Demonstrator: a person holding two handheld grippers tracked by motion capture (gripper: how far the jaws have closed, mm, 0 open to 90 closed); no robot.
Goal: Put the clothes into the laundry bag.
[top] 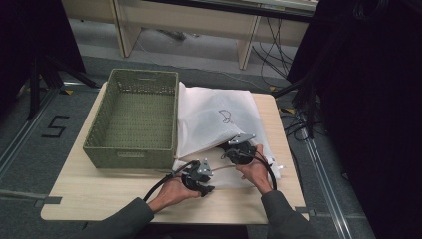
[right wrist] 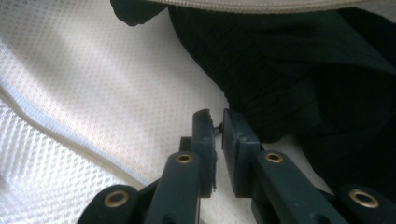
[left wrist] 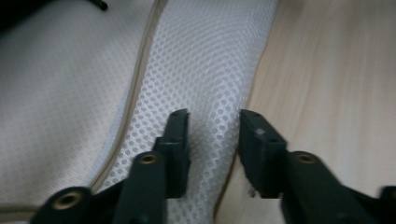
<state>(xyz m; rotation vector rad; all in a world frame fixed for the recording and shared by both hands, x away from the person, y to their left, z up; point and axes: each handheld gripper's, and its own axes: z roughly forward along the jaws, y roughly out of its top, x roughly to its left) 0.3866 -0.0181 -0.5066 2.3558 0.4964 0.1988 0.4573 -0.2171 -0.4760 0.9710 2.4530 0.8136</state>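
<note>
A white mesh bag (top: 214,117) lies on the wooden table (top: 119,194), its opening towards the person. Dark cloth (right wrist: 289,70) sits inside it under the zipper edge. My left gripper (top: 201,185) is at the bag's near edge. In the left gripper view it (left wrist: 212,116) is open, and the bag's mesh hem (left wrist: 205,70) runs between its jaws. My right gripper (top: 230,148) is at the bag's mouth. In the right gripper view its jaws (right wrist: 217,114) are almost together over the white lining (right wrist: 93,70), right beside the dark cloth, and I see nothing held between them.
A green woven basket (top: 134,117) stands on the table's left half, touching the bag's left side. Bare wood runs along the table's front edge. Black stands and cables crowd the floor to the right (top: 303,99).
</note>
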